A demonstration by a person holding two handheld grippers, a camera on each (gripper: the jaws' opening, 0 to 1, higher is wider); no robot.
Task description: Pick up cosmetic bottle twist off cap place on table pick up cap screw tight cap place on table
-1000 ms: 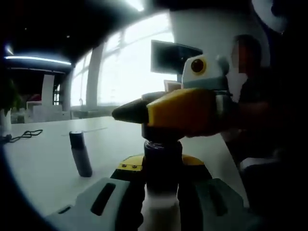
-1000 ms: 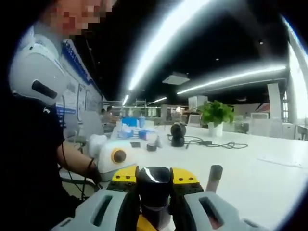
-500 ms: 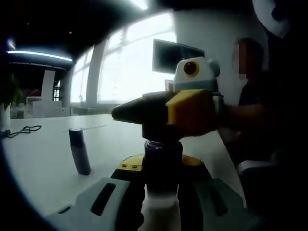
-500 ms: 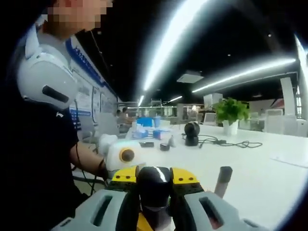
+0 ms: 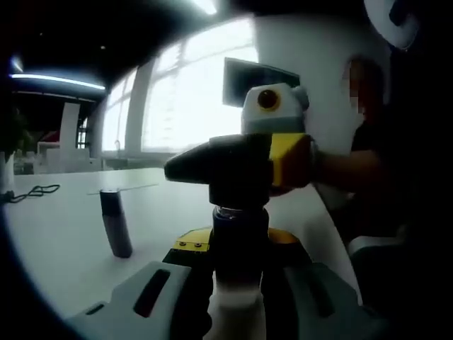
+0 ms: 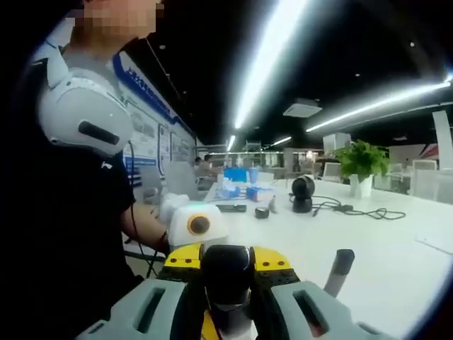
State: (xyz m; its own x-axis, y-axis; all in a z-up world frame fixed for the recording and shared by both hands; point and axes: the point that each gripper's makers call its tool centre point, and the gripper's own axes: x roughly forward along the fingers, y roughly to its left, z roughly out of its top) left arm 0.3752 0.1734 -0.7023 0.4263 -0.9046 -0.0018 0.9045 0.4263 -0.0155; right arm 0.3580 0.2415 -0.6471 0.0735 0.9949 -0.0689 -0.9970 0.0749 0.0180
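Observation:
In the left gripper view my left gripper (image 5: 238, 287) is shut on the cosmetic bottle (image 5: 237, 315), which has a white body and stands upright between the jaws. Its dark cap (image 5: 239, 225) rises above them. The right gripper (image 5: 237, 177), black and yellow, comes in from the right and clamps the top of the cap. In the right gripper view my right gripper (image 6: 226, 287) is shut on the glossy black cap (image 6: 226, 268), with the bottle hidden below it.
A dark slim tube (image 5: 115, 223) stands on the white table (image 5: 64, 241), left of the bottle; the same tube (image 6: 340, 273) stands at the right. A potted plant (image 6: 361, 166), a black round device (image 6: 303, 193), cables and small boxes (image 6: 237, 190) lie farther back. A person sits close by.
The right gripper has turned around the cap: its yellow side swung rightward in the left gripper view, and the right gripper view has panned. The bottle stays held in place.

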